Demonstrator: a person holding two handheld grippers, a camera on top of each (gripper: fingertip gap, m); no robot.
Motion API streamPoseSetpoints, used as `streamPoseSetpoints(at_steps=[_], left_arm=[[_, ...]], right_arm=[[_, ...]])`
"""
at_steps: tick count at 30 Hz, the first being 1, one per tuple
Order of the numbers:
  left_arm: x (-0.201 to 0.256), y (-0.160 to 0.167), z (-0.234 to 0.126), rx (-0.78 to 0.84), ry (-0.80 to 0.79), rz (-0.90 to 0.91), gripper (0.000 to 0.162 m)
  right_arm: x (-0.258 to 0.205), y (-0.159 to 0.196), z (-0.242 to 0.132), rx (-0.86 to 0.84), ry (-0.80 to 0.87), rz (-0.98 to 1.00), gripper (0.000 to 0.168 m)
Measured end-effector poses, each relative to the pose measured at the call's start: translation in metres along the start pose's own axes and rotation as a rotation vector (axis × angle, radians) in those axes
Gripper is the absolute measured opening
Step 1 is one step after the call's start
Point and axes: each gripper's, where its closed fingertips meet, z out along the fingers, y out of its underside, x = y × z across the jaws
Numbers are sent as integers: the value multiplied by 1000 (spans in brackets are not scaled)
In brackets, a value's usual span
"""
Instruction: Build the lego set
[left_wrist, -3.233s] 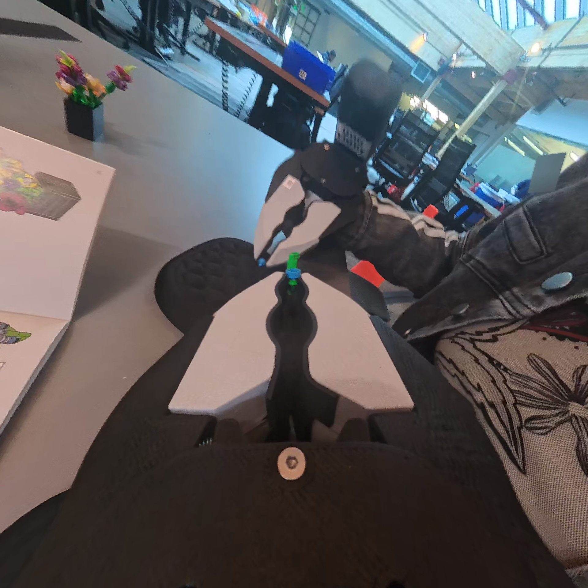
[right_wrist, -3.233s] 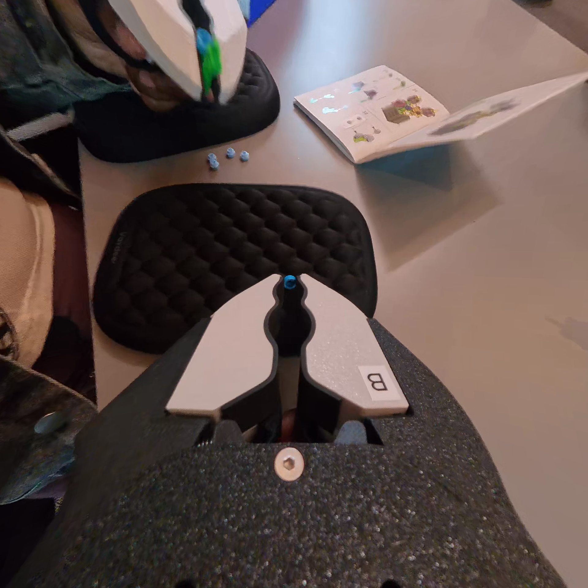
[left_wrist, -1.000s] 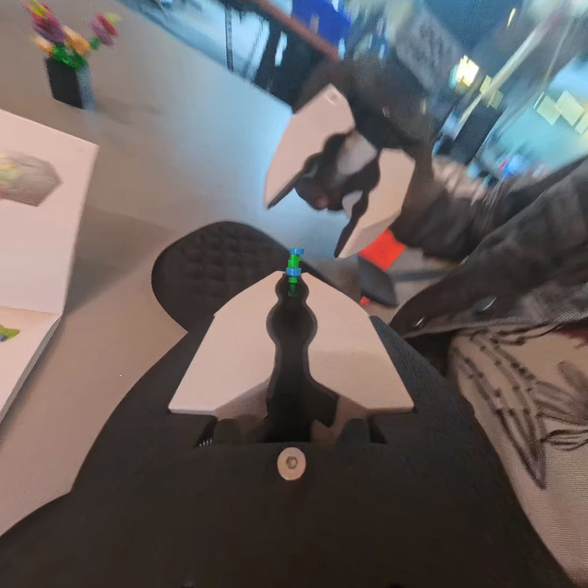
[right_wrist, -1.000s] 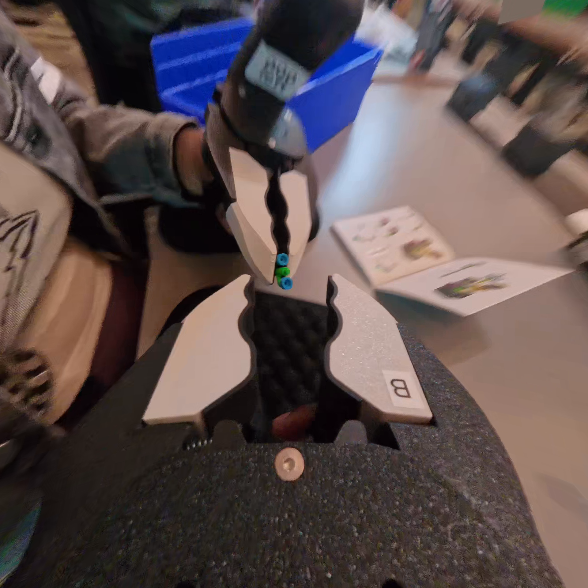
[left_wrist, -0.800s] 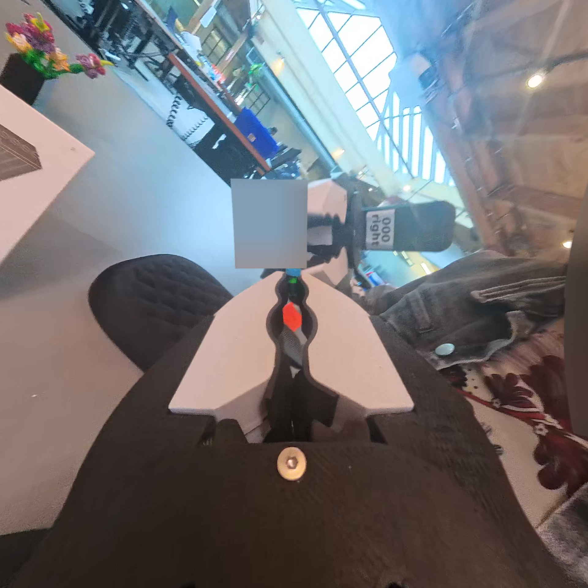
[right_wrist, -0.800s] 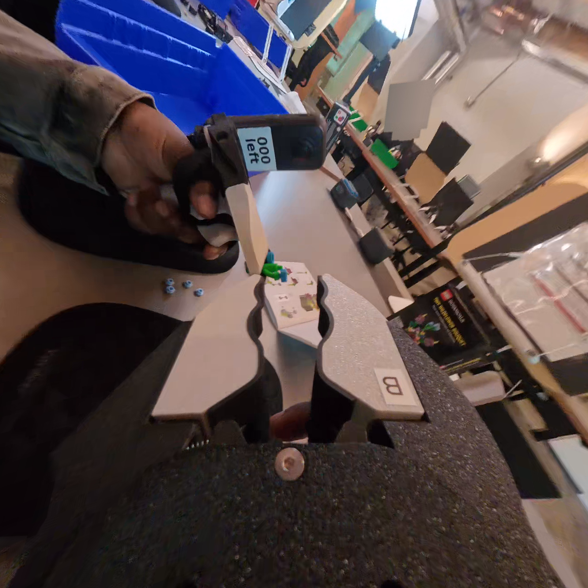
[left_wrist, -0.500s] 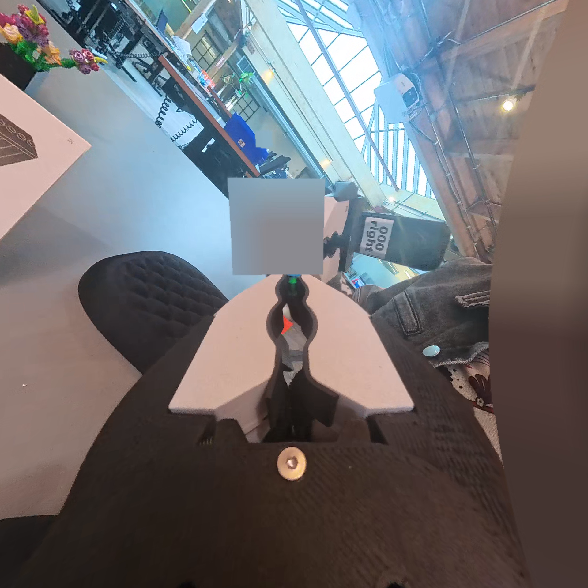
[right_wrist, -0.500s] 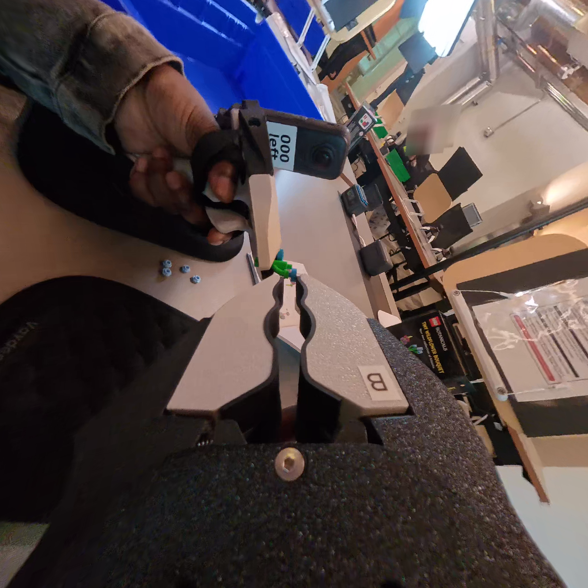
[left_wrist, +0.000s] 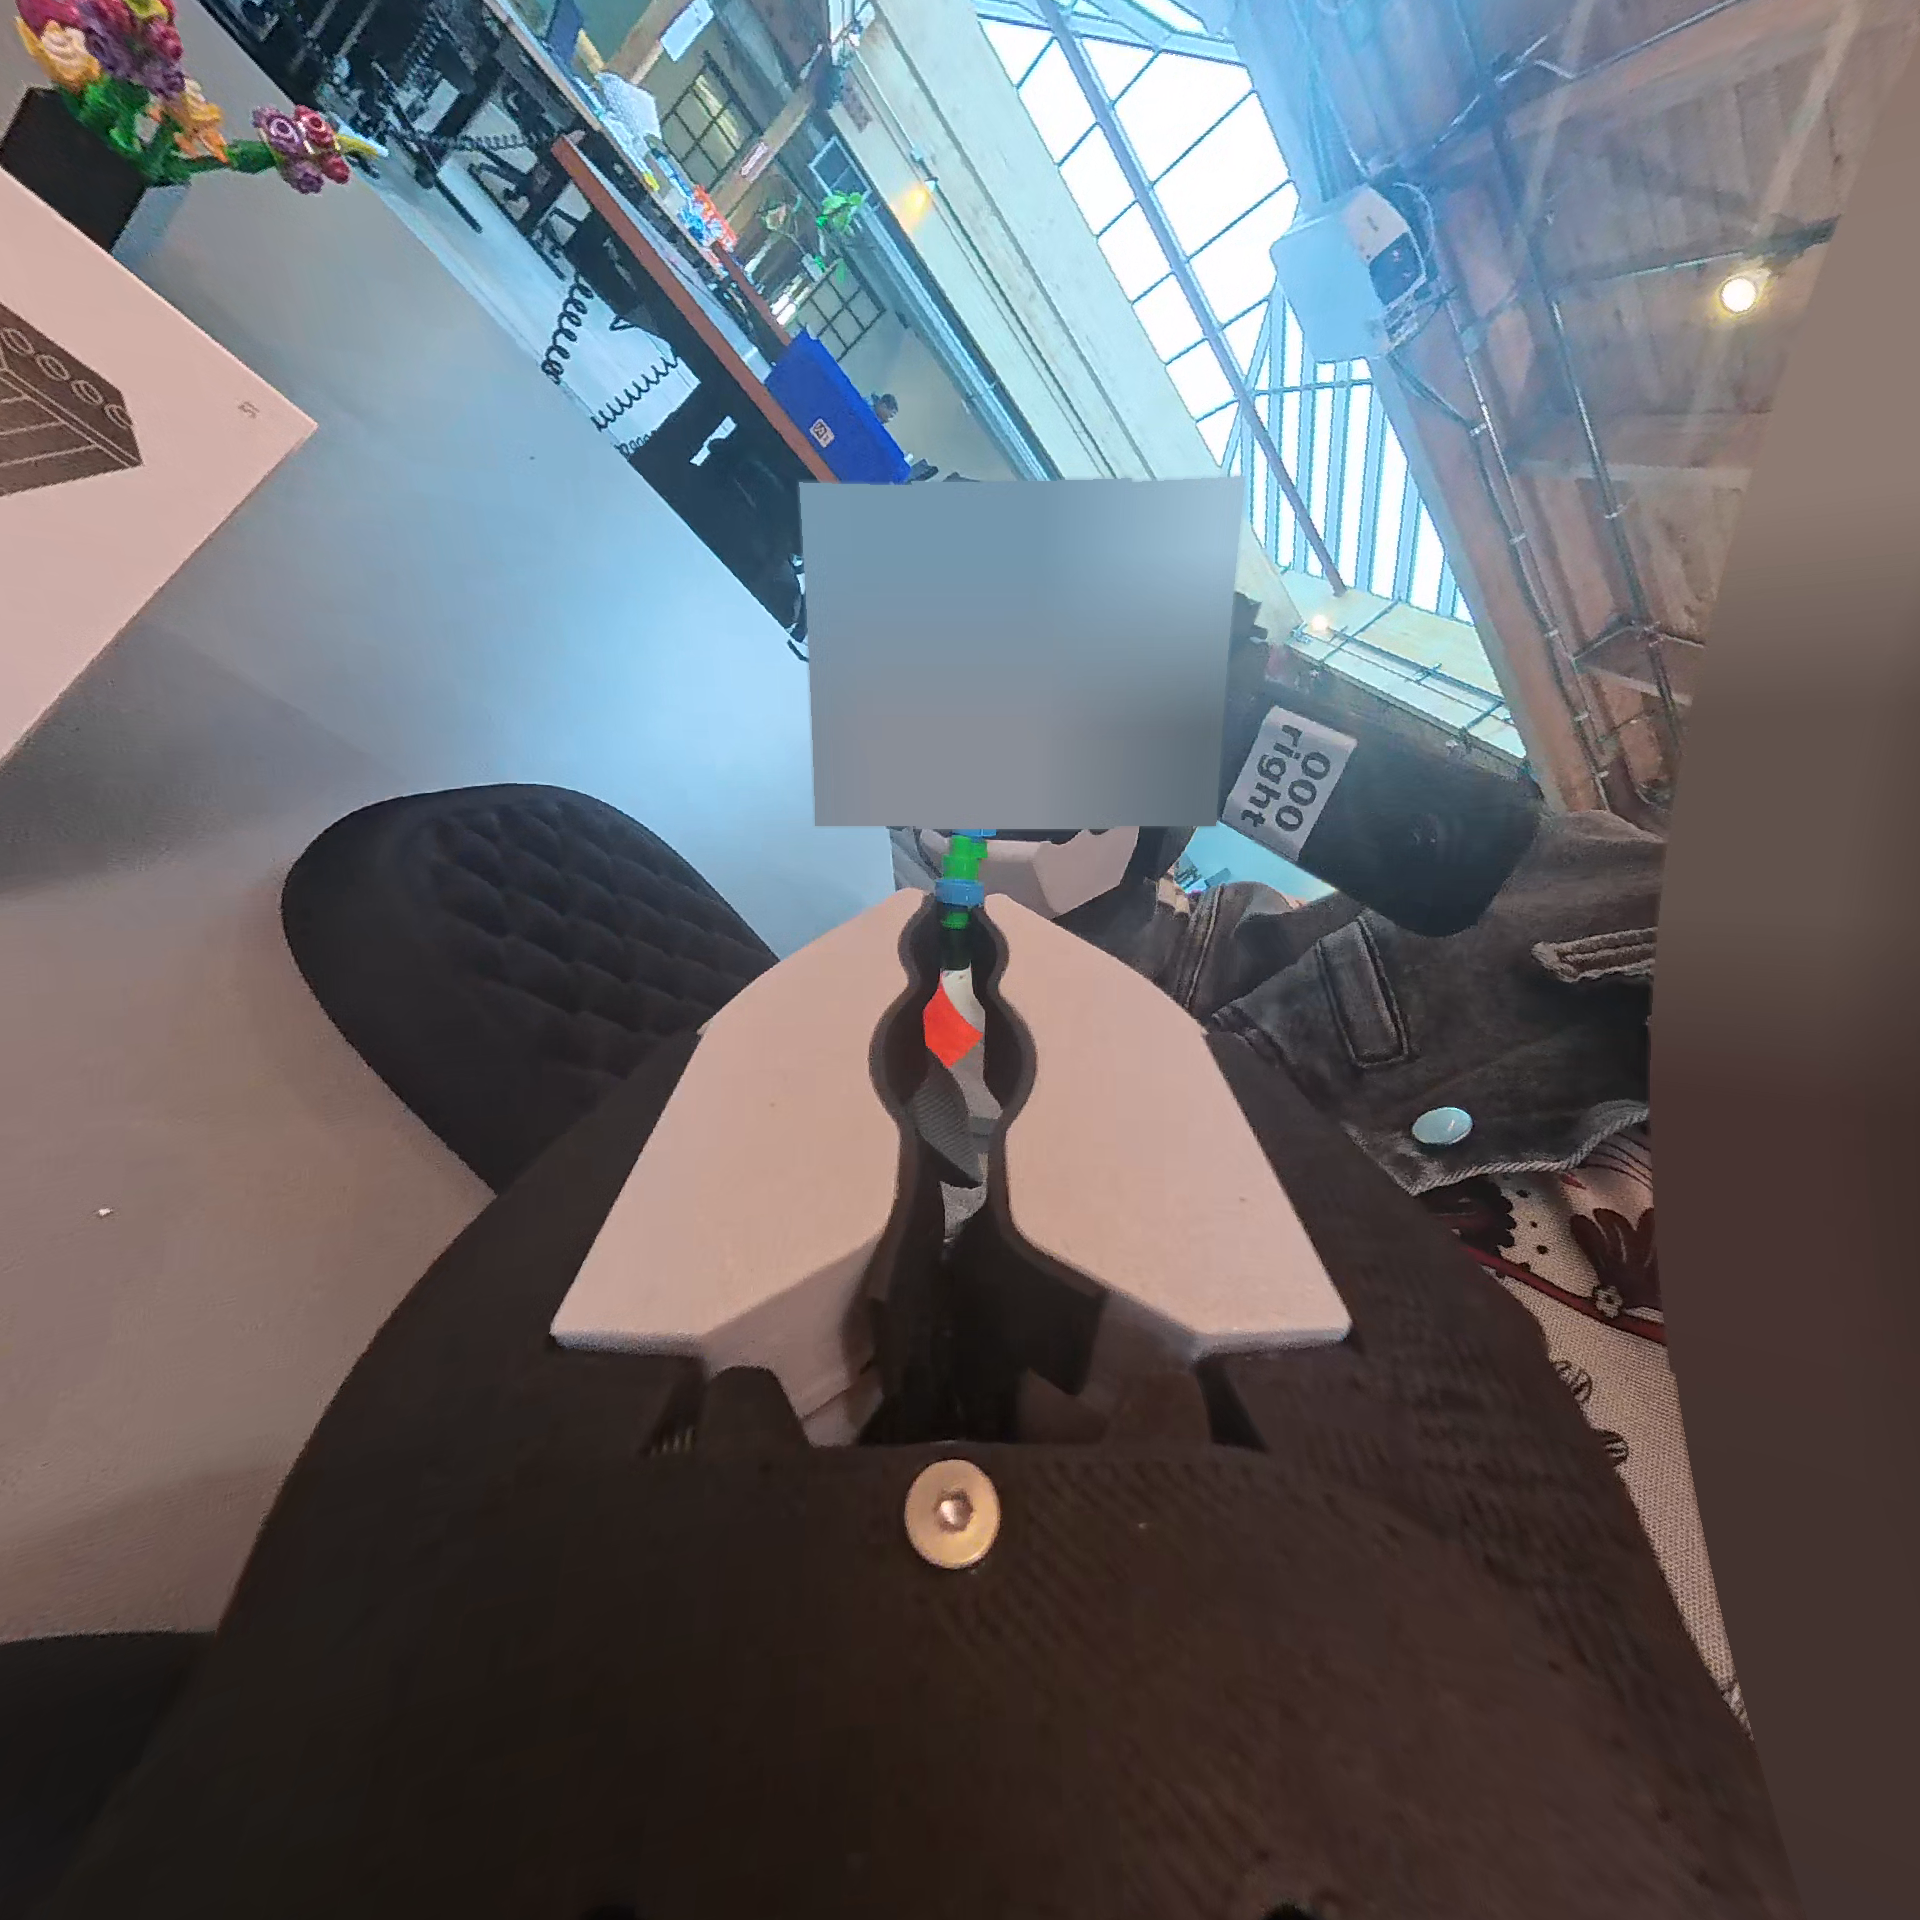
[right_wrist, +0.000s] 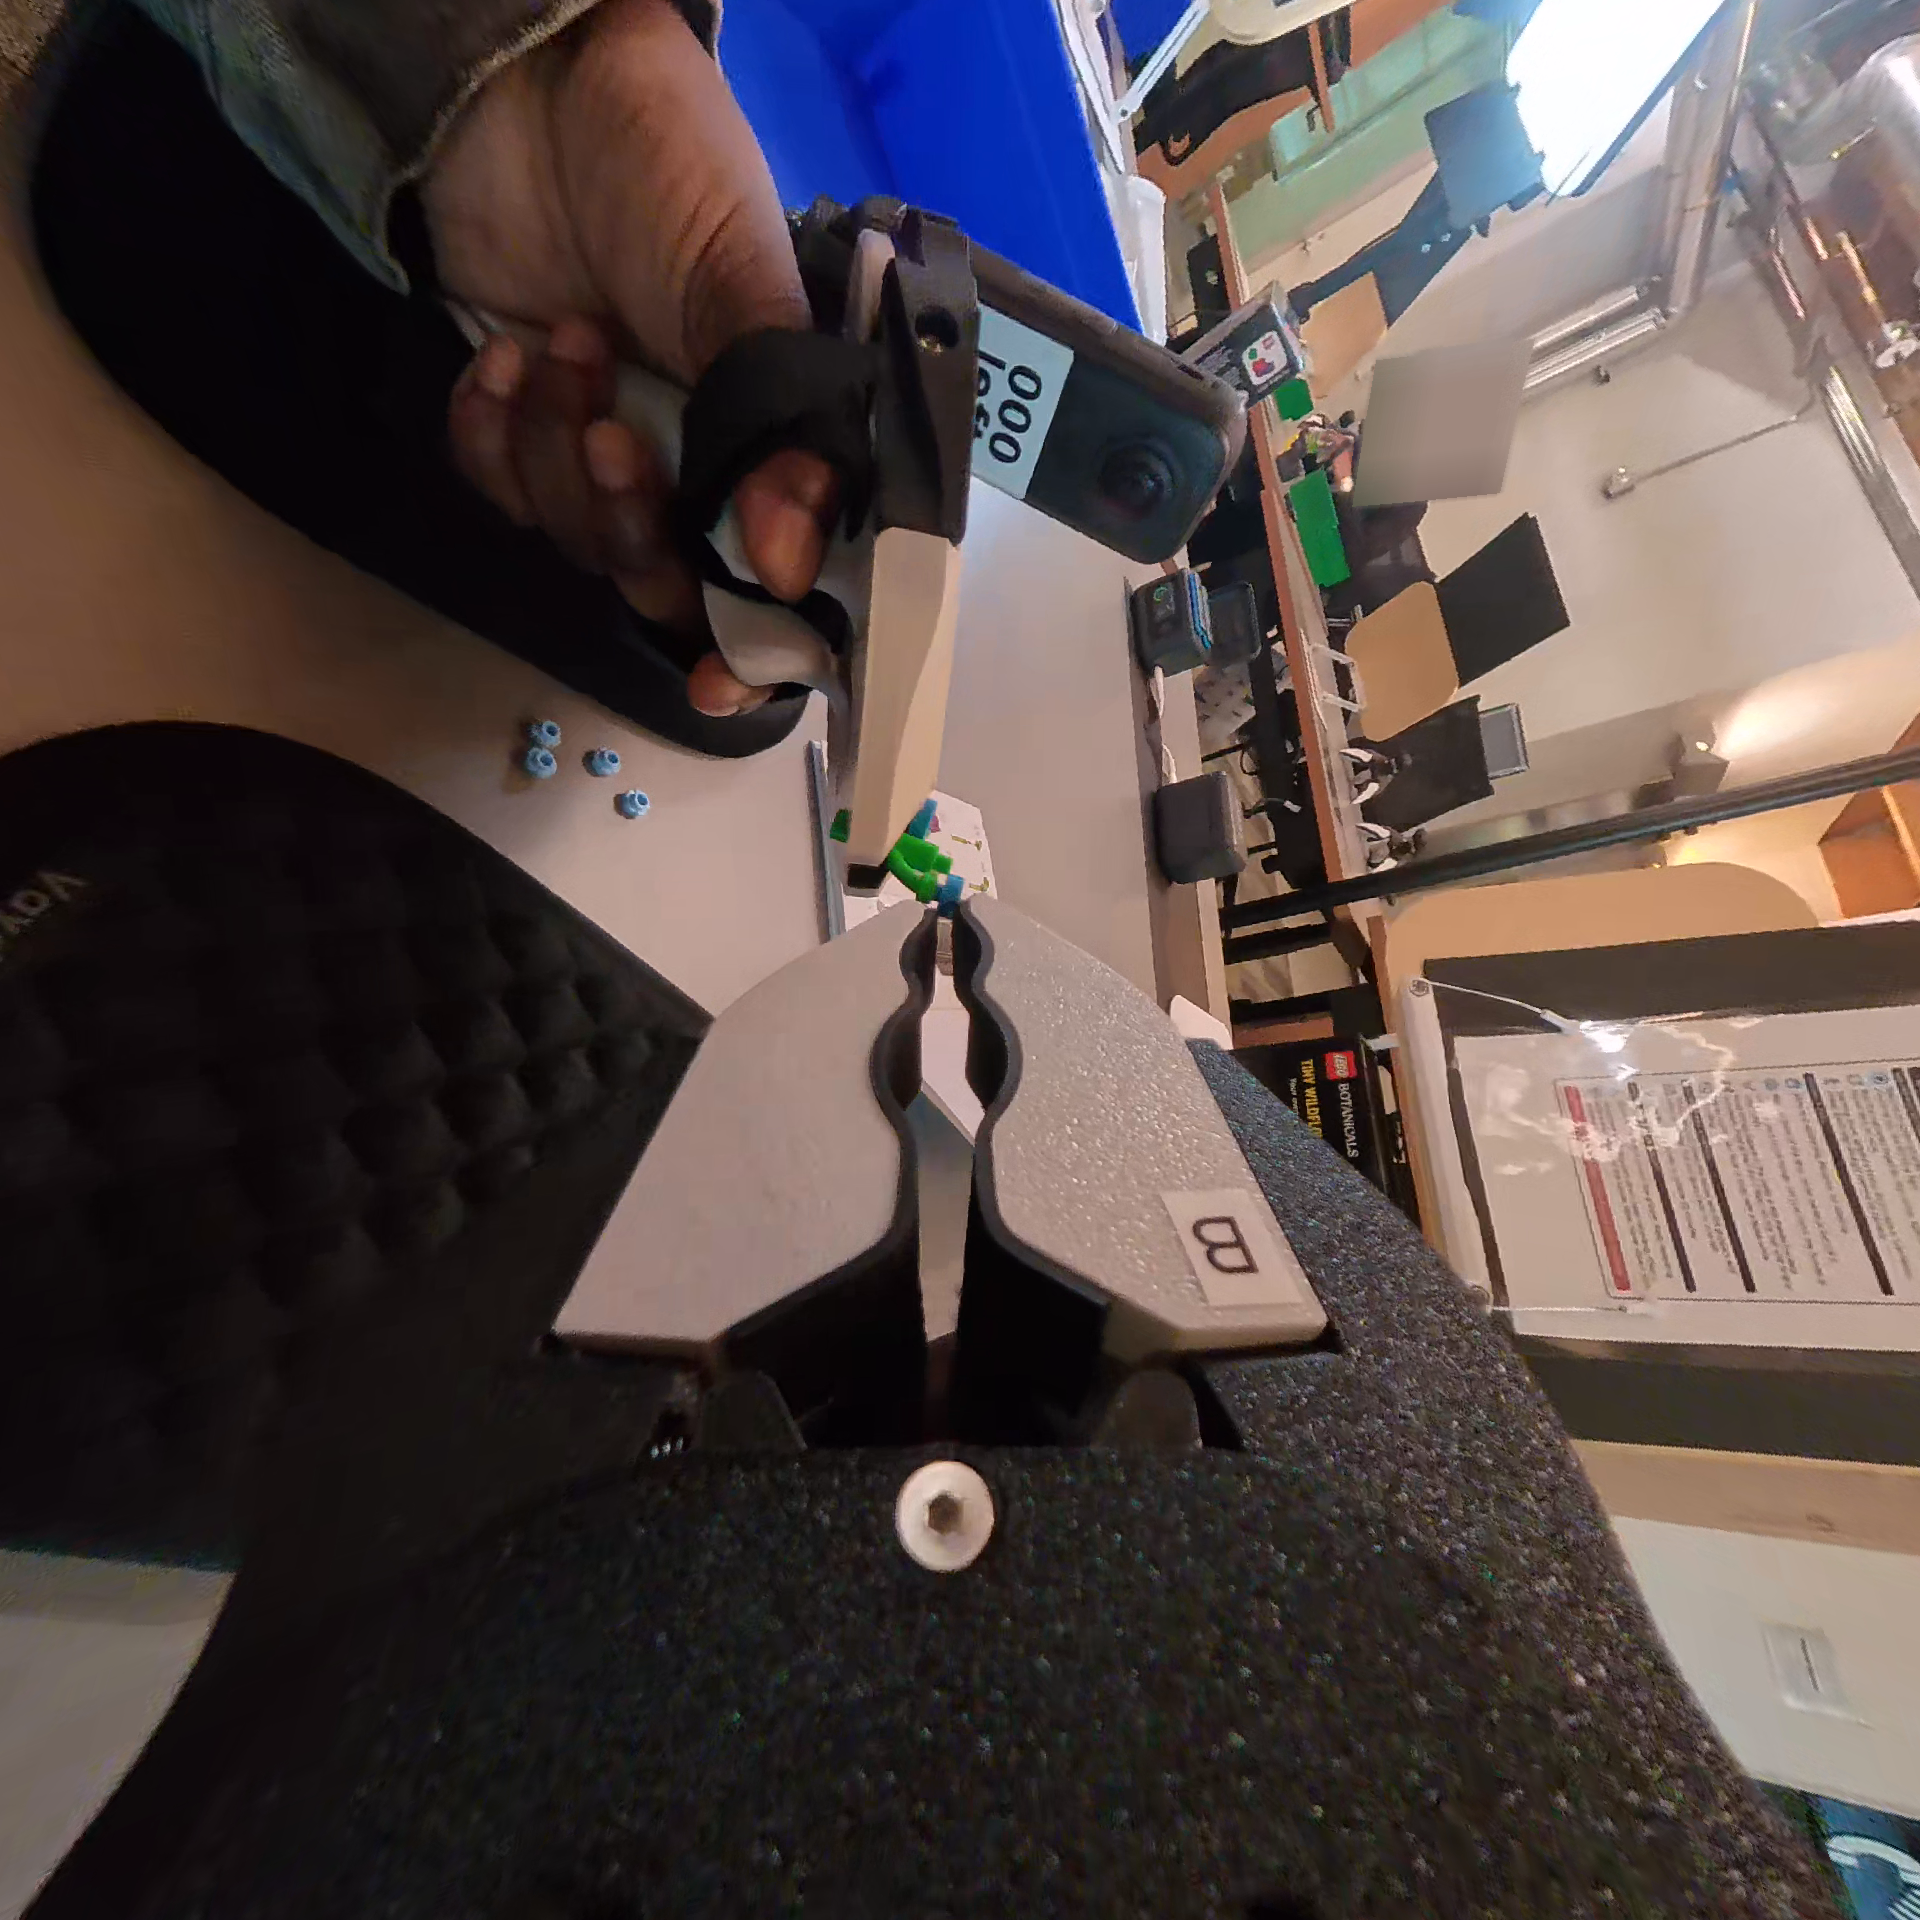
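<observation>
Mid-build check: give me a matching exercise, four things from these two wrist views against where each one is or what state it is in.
Things:
1. green stem piece
2. loose blue studs
3. flower bouquet model
4. left gripper

Places or states:
A. lying on the table beside the black pad
B. standing at the far end of the table
C. shut on a stem
D. carrying blue rings, sticking out past the fingertips

Pairs: 1-D, 2-A, 3-B, 4-C
</observation>
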Motion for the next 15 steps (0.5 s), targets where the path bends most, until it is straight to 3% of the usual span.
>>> streamPoseSetpoints(at_steps=[5, 7, 12, 15], left_arm=[[4, -2, -2, 23, 7, 48, 6], [11, -9, -5, 75, 3, 157, 6], [8, -19, -18, 144, -116, 366, 6], [8, -20, -20, 158, -89, 339, 6]], right_arm=[[3, -4, 1, 59, -14, 88, 3], [9, -12, -1, 166, -61, 320, 9], [25, -18, -1, 515, -331, 1184, 27], [23, -20, 10, 594, -403, 1380, 26]])
